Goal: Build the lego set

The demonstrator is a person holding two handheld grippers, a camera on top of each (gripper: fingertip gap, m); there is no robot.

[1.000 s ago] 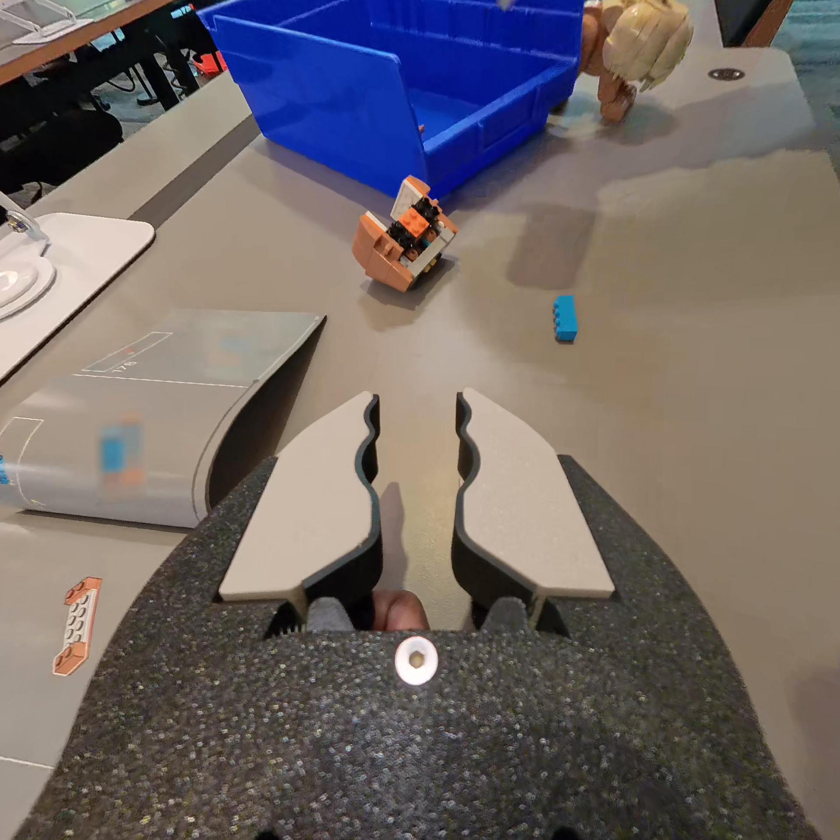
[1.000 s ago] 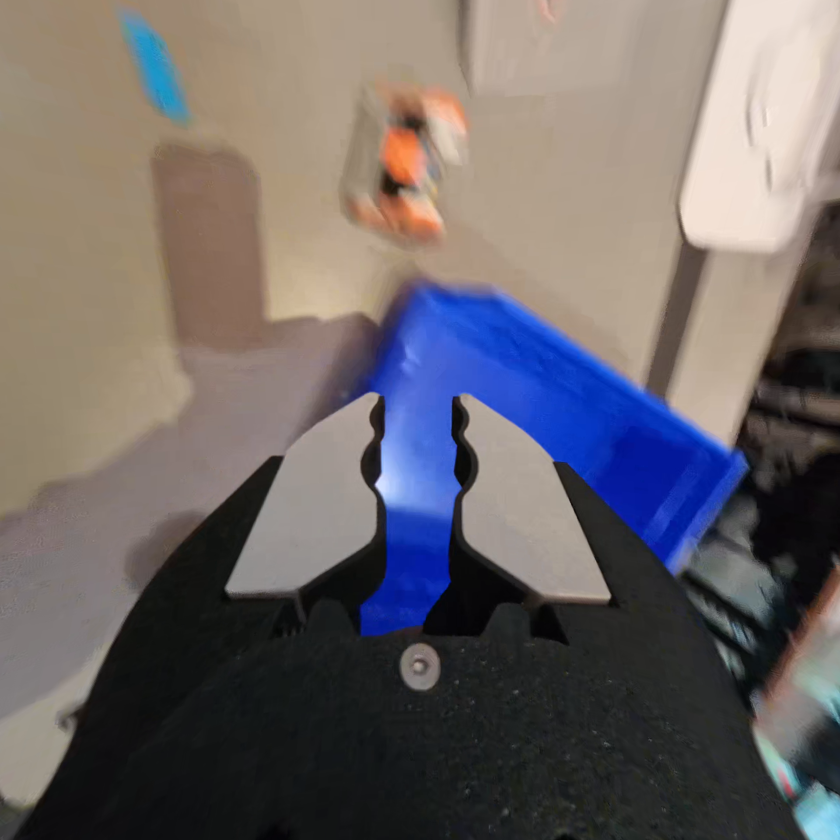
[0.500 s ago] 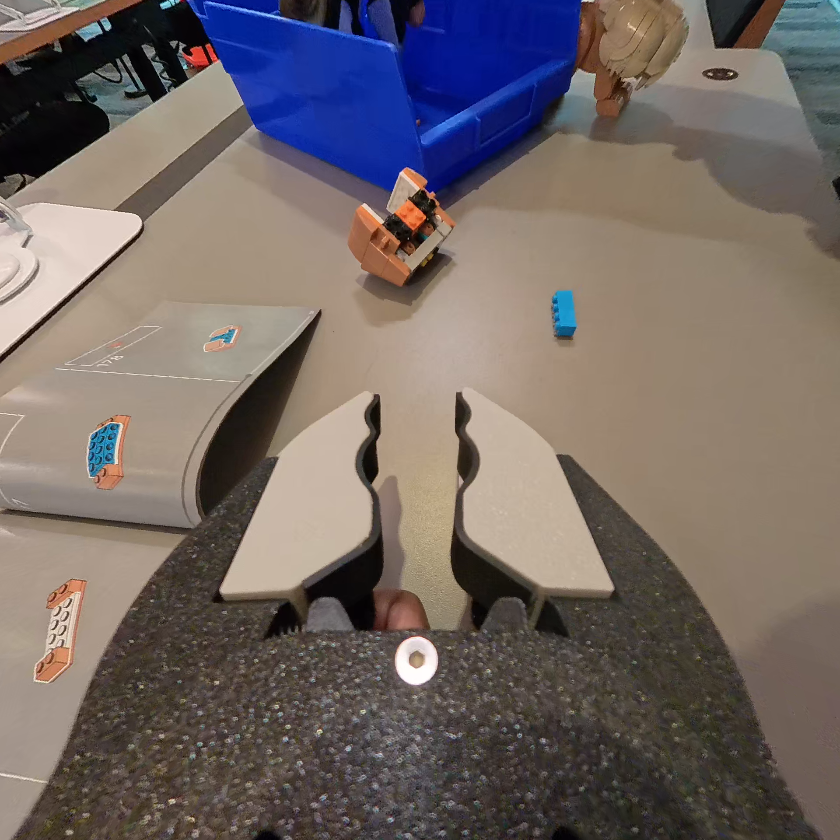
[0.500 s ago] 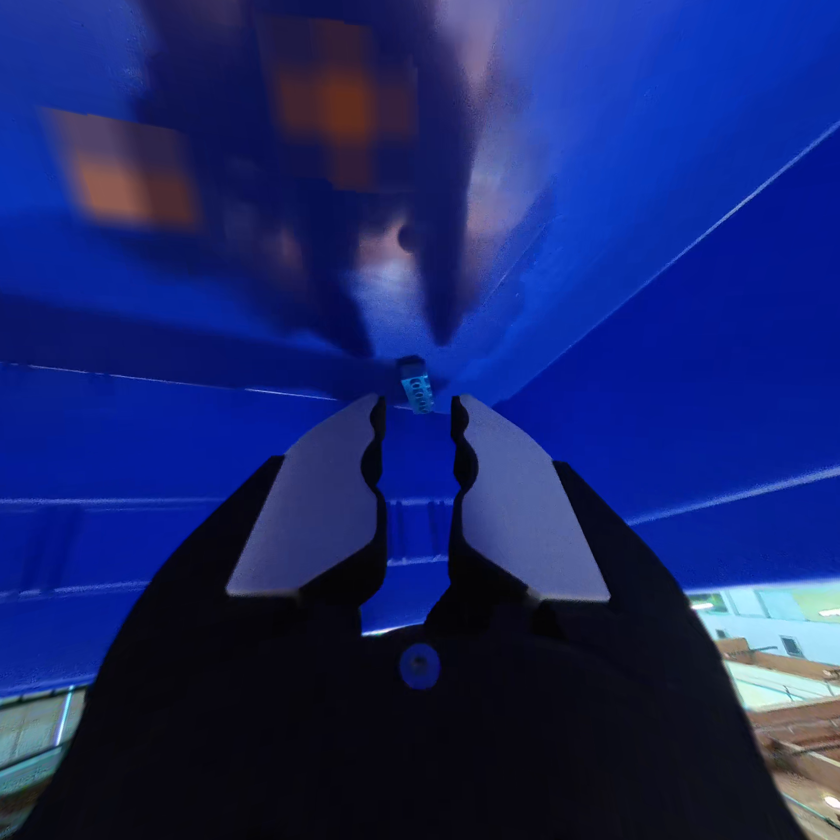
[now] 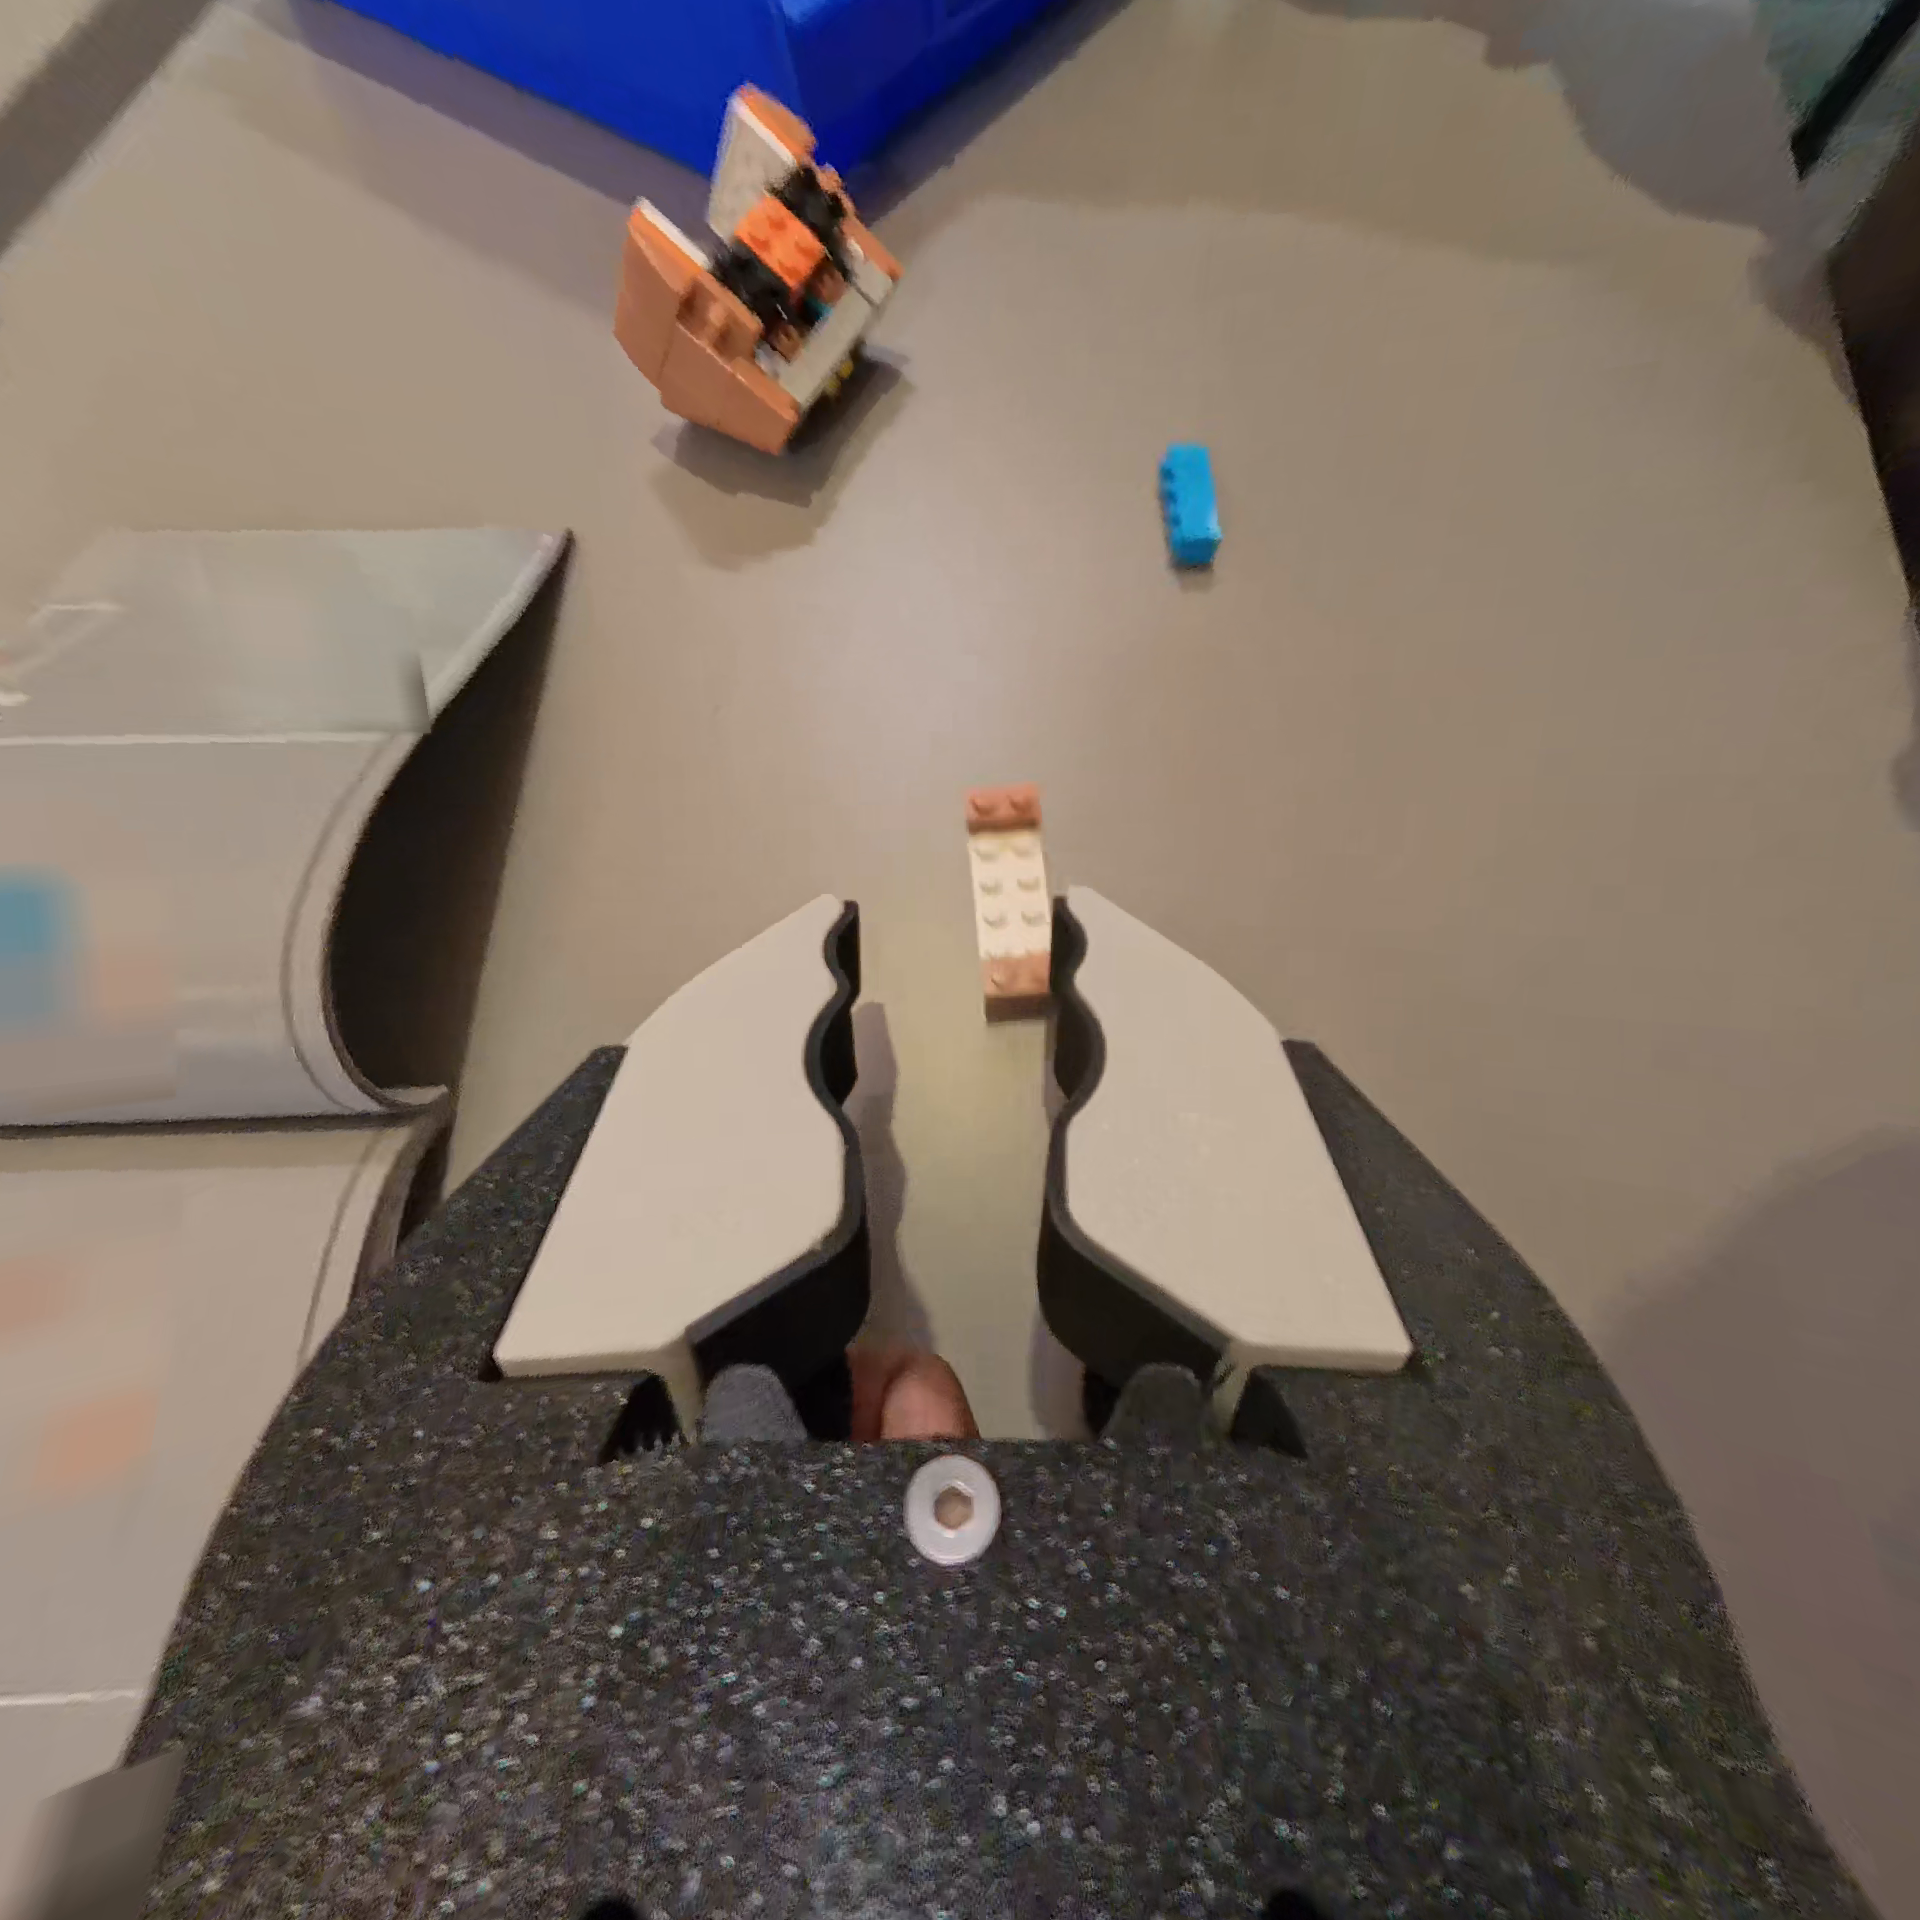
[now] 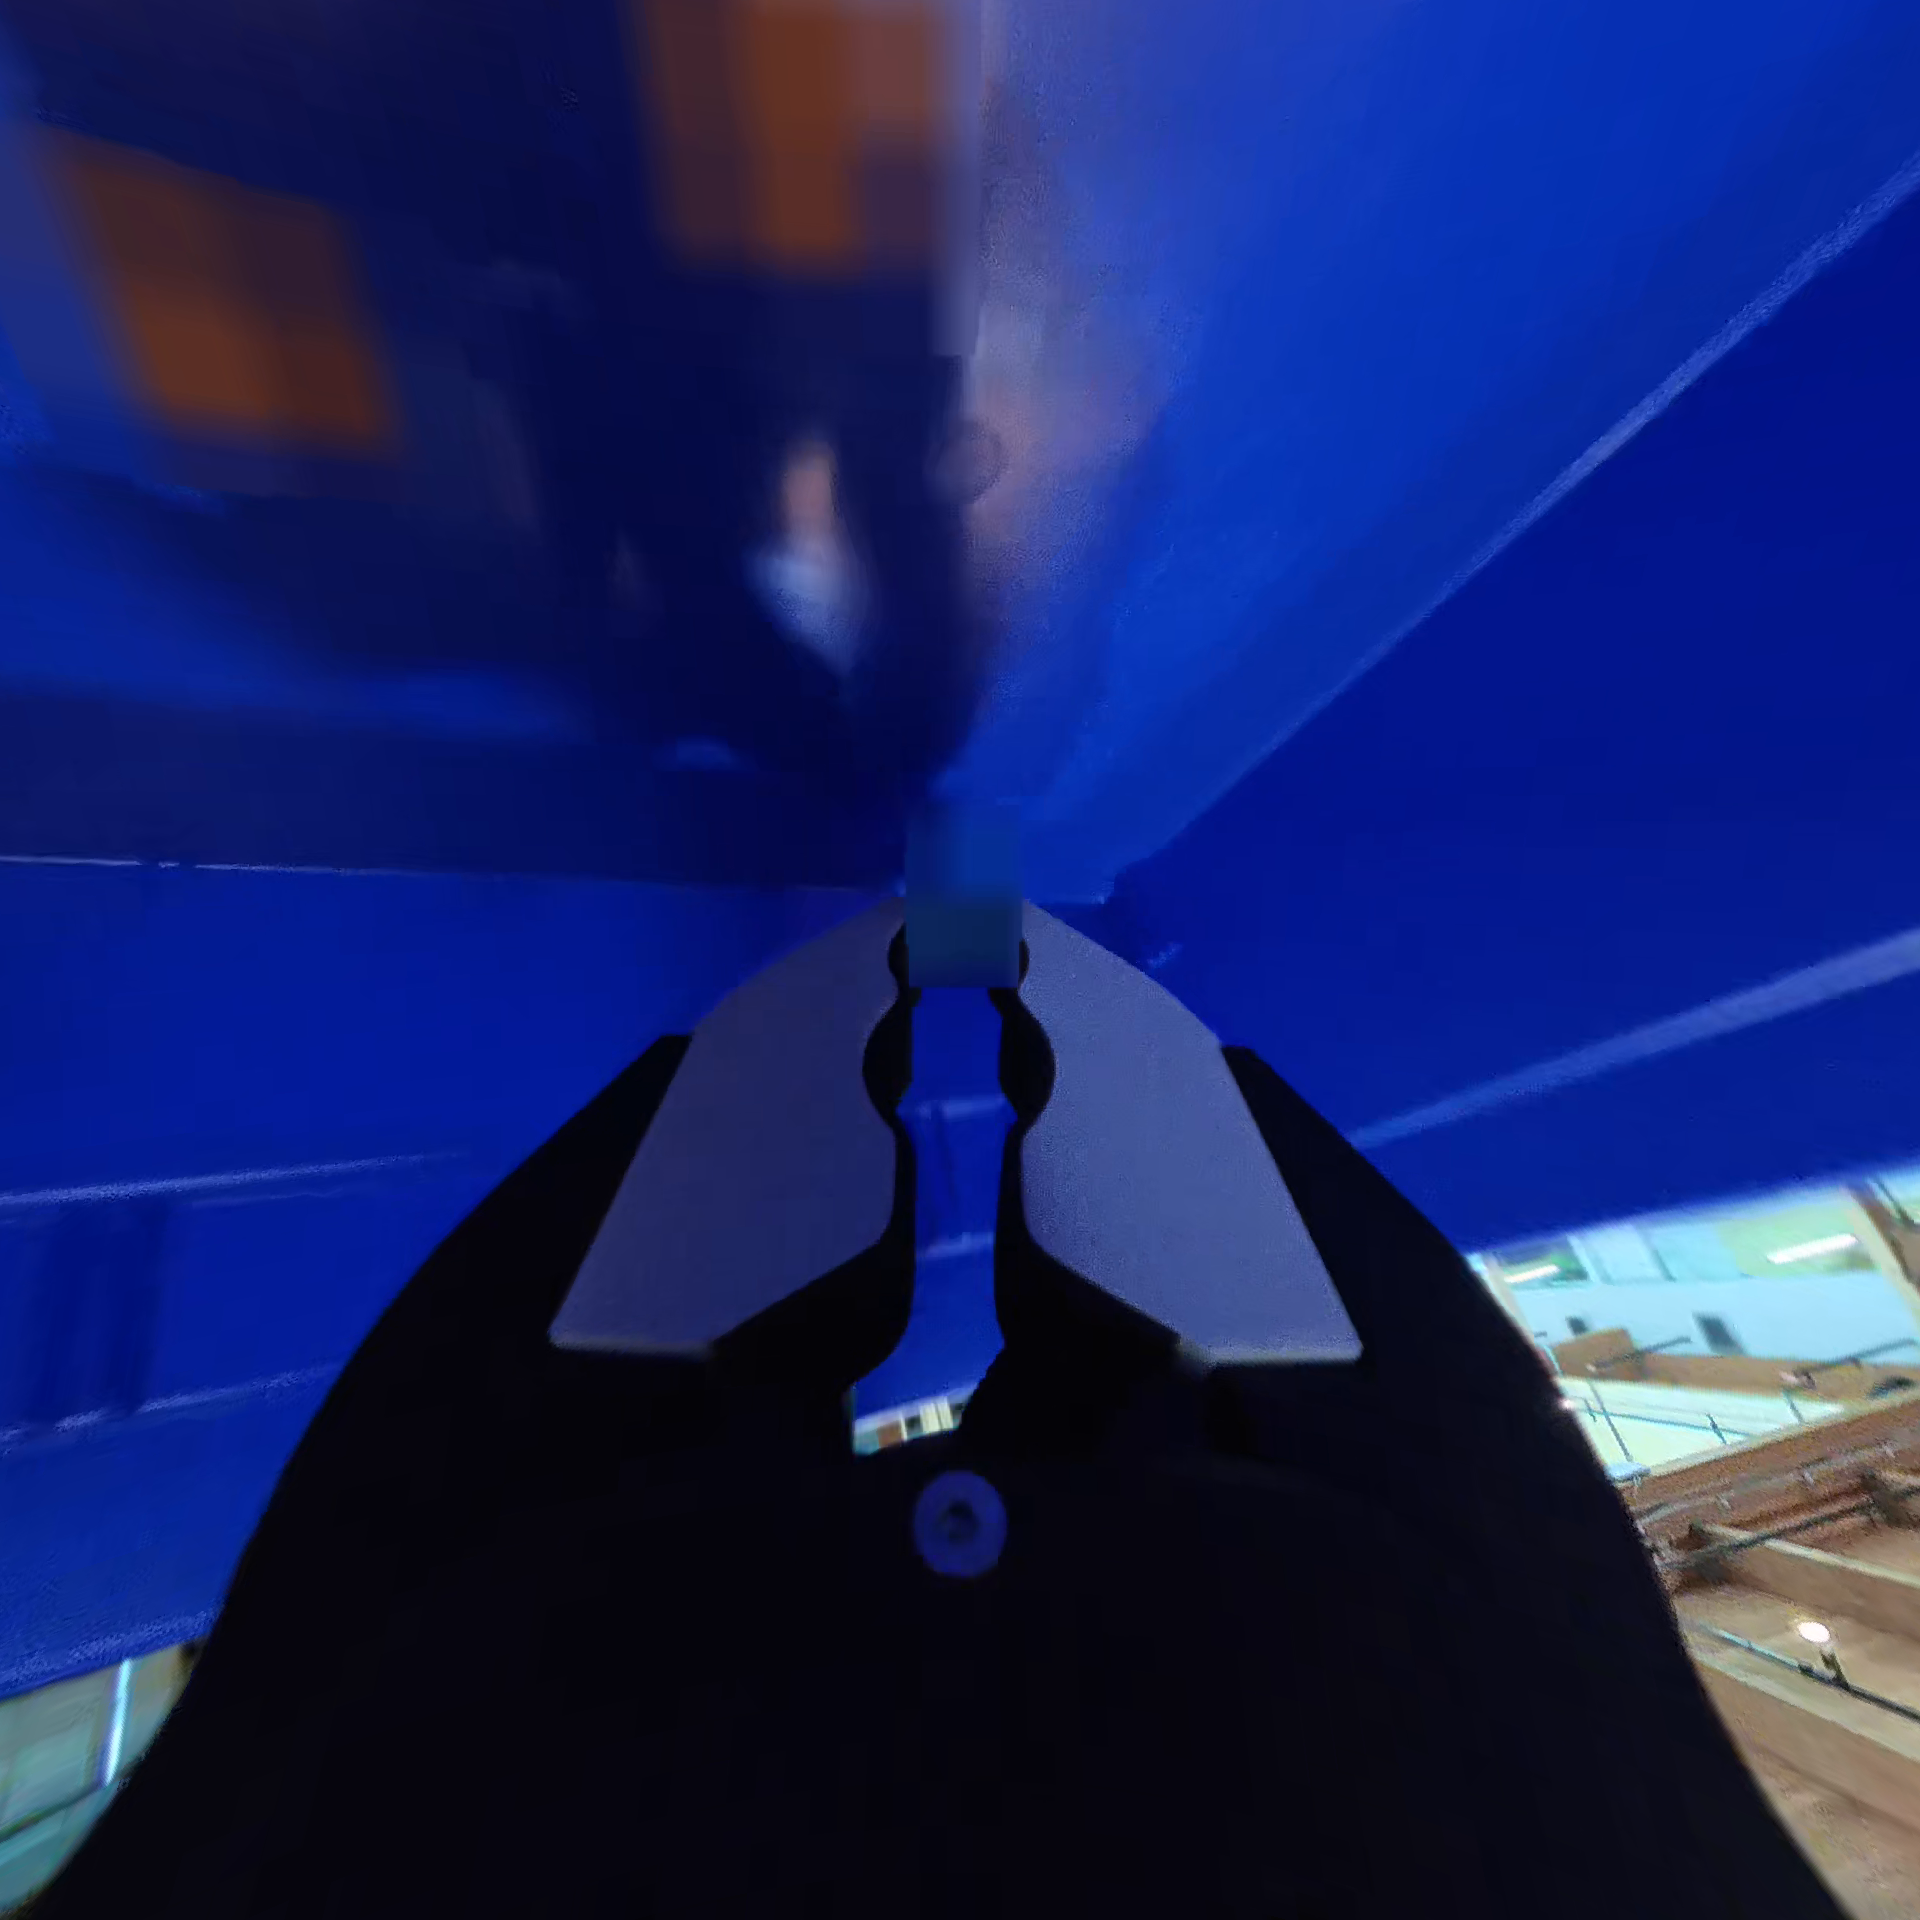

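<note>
In the left wrist view my left gripper (image 5: 951,914) is open and empty, low over the grey table. A tan plate with brown ends (image 5: 1006,902) lies just ahead, close to the right fingertip. An orange, white and black lego assembly (image 5: 753,286) rests tilted farther ahead. A small blue brick (image 5: 1191,504) lies to its right. In the right wrist view my right gripper (image 6: 961,940) is inside the blue bin (image 6: 1455,623) and shut on a small light-blue piece (image 6: 961,920) at its fingertips.
The blue bin's corner (image 5: 727,62) stands at the back of the table behind the assembly. An open instruction booklet (image 5: 208,790) lies at the left, with its curled page edge close to the left finger. The bin's walls surround the right gripper. The gap from one gripper's tips to the other's is roughly 50 centimetres. The right gripper is farther from the small blue brick (image 5: 1191,504), some 40 centimetres, than the left, some 12 centimetres.
My left gripper has moved forward and lower, and the tan and brown plate has come into view at its tips. My right gripper has closed on the light-blue piece in the bin.
</note>
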